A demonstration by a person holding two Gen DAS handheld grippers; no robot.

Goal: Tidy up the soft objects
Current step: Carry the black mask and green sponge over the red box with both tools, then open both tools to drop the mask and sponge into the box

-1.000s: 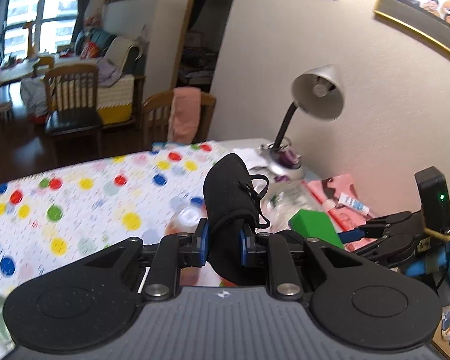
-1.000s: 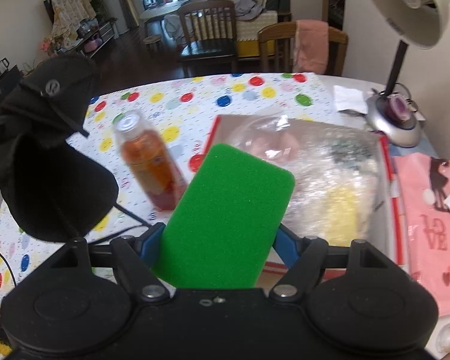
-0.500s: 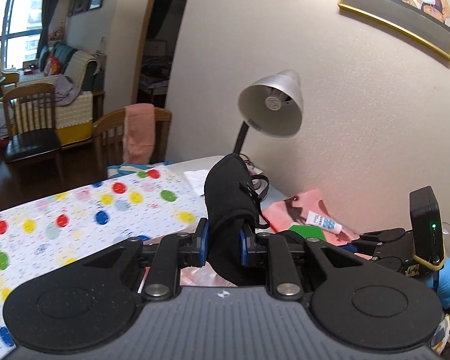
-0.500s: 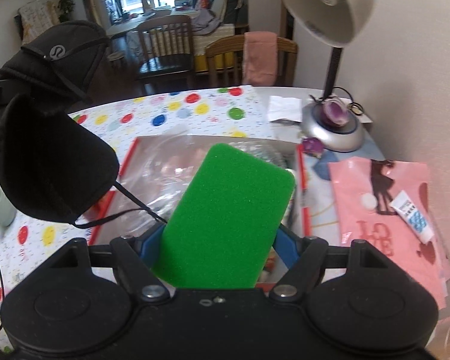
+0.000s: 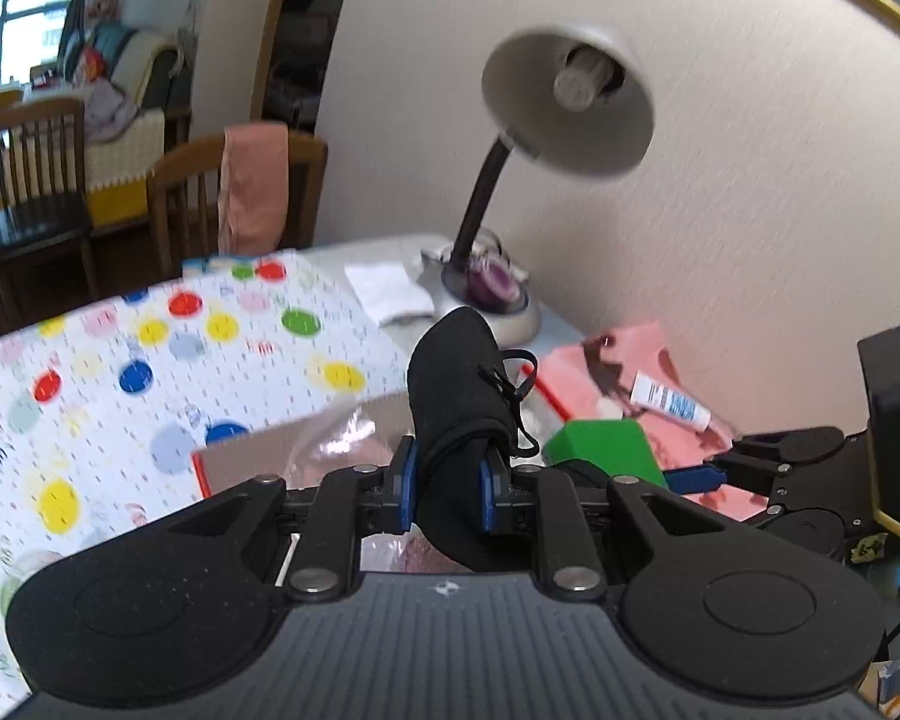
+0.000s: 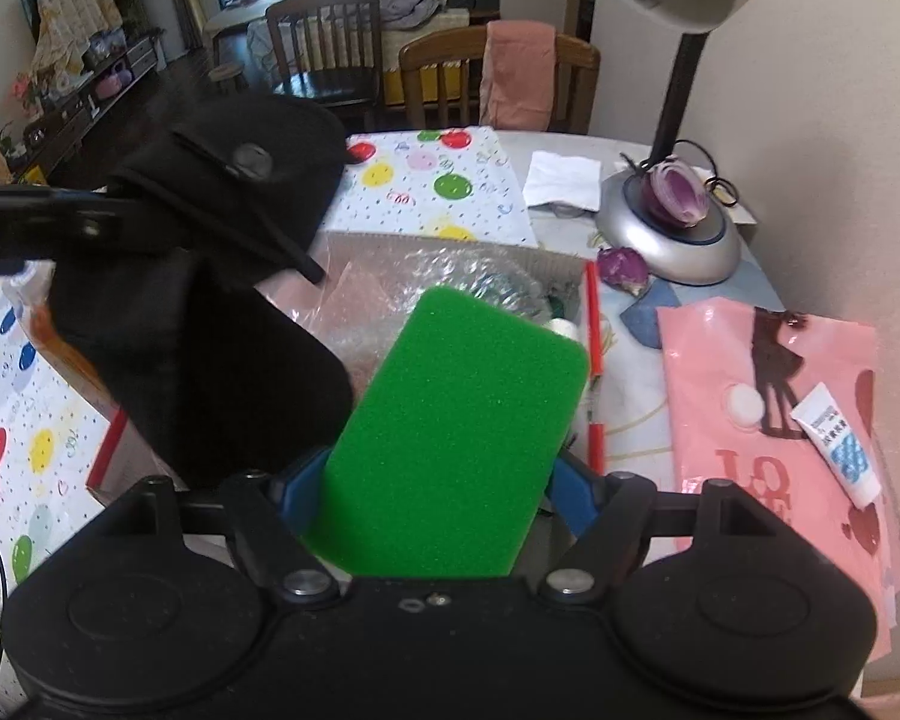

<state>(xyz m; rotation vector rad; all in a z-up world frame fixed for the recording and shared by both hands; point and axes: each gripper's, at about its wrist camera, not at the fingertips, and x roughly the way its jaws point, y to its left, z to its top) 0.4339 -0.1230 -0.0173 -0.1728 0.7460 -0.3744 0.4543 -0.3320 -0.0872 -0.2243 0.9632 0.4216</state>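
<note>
My left gripper [image 5: 448,483] is shut on a black fabric pouch [image 5: 456,396] with a drawstring, held upright above the table. The pouch also shows at the left of the right wrist view [image 6: 210,276]. My right gripper [image 6: 435,495] is shut on a green sponge [image 6: 450,432], which also shows in the left wrist view [image 5: 600,450]. Both hover over a red-edged cardboard box [image 6: 593,324] lined with clear plastic wrap [image 6: 450,270] and holding soft items.
A grey desk lamp [image 5: 564,102] stands at the back by the wall, its base [image 6: 672,234] near a white tissue [image 6: 561,180]. A pink bag [image 6: 768,396] with a small tube [image 6: 834,444] lies right. A polka-dot tablecloth [image 5: 120,360] covers the table's left. Wooden chairs [image 6: 498,78] stand behind.
Both grippers have moved forward and right over the box, toward the lamp and wall, each keeping its hold. The orange bottle has slipped out of open sight behind the pouch.
</note>
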